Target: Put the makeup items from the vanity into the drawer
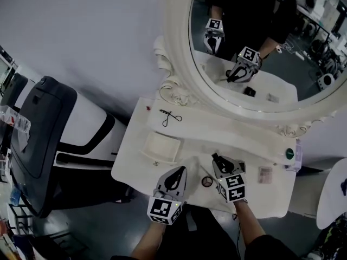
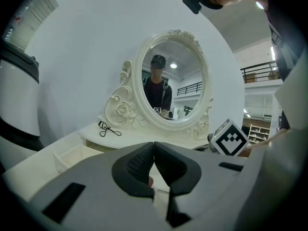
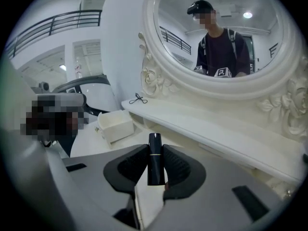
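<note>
– Right claw [image 3: 155,150] is clenched on the lipstick [image 3: 154,165], which stands upright between the pads. What's the best way to finish?
– Swing it left over the open drawer [image 1: 161,147], lower it inside, then let go.
– And the left claw [image 2: 154,147]?
– Clenched on nothing. It sits beside that path, so keep it clear. The compact [image 1: 206,181] and palette [image 1: 264,174] wait on the table [image 1: 135,158], the curler [image 1: 169,116] on the shelf.

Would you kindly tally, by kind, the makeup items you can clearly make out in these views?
Eyelash curler: 1
Black lipstick tube: 1
Round compact: 1
Square palette: 1
Green-lidded pot: 1
Total: 5
</note>
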Tool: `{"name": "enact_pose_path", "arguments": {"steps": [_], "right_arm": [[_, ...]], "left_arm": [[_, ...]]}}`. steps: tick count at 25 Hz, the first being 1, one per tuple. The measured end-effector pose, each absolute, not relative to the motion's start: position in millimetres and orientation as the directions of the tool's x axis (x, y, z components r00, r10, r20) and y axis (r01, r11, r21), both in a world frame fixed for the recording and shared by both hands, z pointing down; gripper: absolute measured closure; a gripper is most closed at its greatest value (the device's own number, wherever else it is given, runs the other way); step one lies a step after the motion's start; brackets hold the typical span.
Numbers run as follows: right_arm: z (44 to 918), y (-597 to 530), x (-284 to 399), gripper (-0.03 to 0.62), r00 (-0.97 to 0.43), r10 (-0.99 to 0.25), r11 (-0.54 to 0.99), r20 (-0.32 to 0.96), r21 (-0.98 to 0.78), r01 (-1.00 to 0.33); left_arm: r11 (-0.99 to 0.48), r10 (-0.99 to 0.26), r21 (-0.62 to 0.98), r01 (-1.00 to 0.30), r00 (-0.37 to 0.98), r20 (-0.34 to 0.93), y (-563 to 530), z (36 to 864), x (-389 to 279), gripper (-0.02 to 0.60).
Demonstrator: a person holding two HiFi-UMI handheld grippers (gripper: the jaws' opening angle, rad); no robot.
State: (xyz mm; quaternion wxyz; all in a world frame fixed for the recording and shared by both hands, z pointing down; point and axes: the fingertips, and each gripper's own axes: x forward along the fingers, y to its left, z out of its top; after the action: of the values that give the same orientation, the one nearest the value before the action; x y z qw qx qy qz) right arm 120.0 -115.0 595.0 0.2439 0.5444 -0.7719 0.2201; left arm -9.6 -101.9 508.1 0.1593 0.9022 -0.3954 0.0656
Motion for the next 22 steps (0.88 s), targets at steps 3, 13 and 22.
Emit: {"name": "enact_pose_path", "arguments": {"steps": [3,13,22], "right_arm": [[565.0,-110.3,117.2,0.48,-0.291,-0.785,0.287,0.546,-0.096,-0.953],[462.6,-88.0,102.5,0.48,-0.306,-0.895,0.283,0.326,-0.118,-0.952],[445.2,-86.5,91.0,0.48,-0.332,-0.902,0.313,0.275,-0.11,-0.943]], "left_arm": [[-0.637,-0.7,0.229,-0.736,0.677,0.227,-99.5,492.4,-10.3,0.566],[-0.641,-0.732,0.17,-0.748,0.663,0.158,-88.7,435.3,-22.0,0.566],[-0.62,-0.759,0.16,-0.768,0.639,0.125,-86.4,425.8,-34.2,0.566]]}}
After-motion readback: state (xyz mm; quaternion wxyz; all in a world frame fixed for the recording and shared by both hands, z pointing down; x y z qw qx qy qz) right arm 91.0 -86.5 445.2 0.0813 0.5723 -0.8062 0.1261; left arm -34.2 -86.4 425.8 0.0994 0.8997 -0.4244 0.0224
